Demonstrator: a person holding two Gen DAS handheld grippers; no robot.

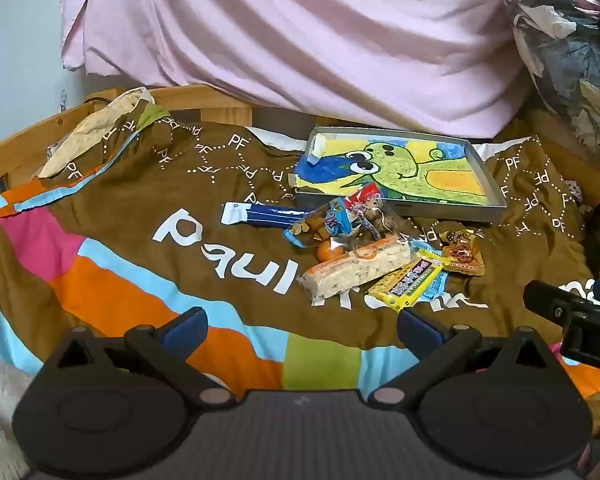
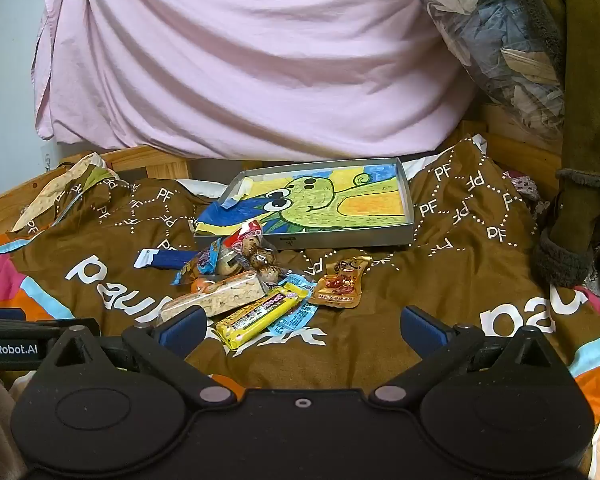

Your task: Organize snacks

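Left wrist view shows the left gripper [image 1: 302,330] with jaws wide apart and nothing between them. The snacks [image 1: 364,246] lie in a loose pile on the brown blanket [image 1: 148,184], ahead of the jaws and a little to the right. Behind the pile is the tray [image 1: 488,168] with a green drawing inside. The right gripper [image 2: 302,330] is also wide apart and holds nothing; its left finger [image 2: 182,330] is just beside the rice bar [image 2: 216,298] and the yellow packet [image 2: 260,314].
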